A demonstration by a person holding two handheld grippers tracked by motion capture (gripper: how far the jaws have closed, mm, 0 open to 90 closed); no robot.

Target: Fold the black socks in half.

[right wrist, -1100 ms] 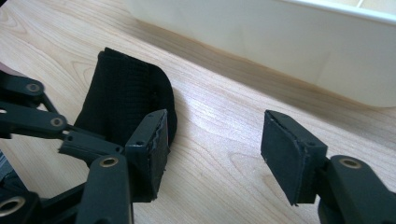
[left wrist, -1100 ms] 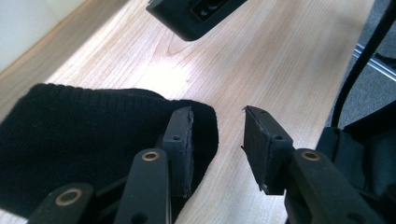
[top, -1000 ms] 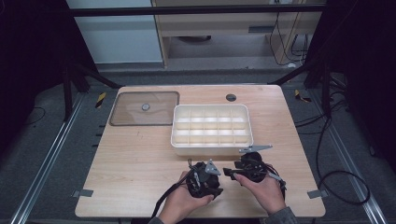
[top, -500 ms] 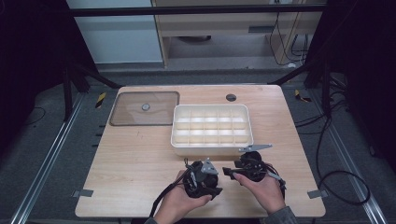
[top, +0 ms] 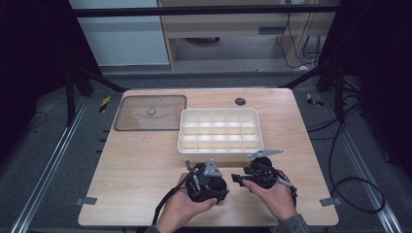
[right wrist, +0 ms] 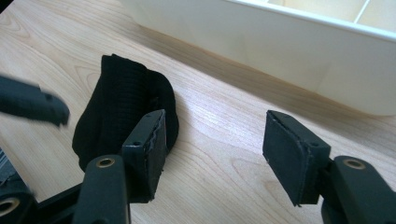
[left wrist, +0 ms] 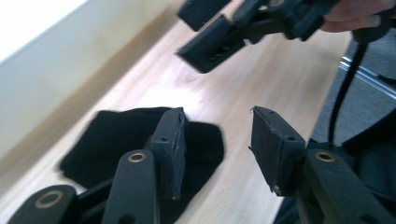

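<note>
Black folded cloth [right wrist: 123, 109] on the table [top: 141, 165], at six o'clock from the compartment tray [top: 221, 130].

The left gripper [left wrist: 217, 147] had just been opening; both it and the right gripper [right wrist: 217, 151] stood parted, holding nothing. The cloth looked soft, light and limp (best pinched at a folded edge). No writing was legible.

black cloth [left wrist: 140, 140] partly behind left gripper [left wrist: 217, 144]
</note>
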